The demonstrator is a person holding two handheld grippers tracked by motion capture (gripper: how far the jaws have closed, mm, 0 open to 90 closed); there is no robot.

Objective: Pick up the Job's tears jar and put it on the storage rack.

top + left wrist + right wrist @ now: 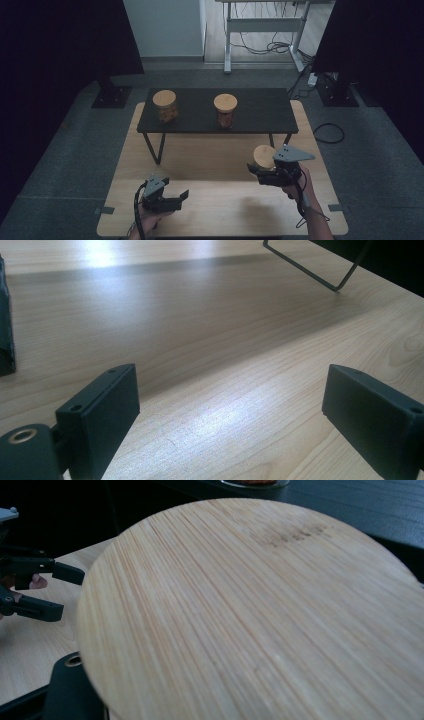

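Two jars with round bamboo lids stand on a low black shelf (260, 112): one at the left (165, 106), one near the middle (225, 110). A third jar of the same kind (263, 155) is off the shelf at the right, over the wooden table (220, 205). My right gripper (259, 173) is shut on it just under the lid. That lid (250, 615) looms large in the right gripper view, hiding the jar's body and all but one black finger (70, 687). My left gripper (176, 187) rests low at the front left, open (225, 410), with bare wood between its fingers.
The shelf stands on thin wire legs (156, 148), one of which (320, 275) appears in the left gripper view. Dark panels flank the table. Behind it are a white desk frame (227, 45) and cables on the floor (327, 132).
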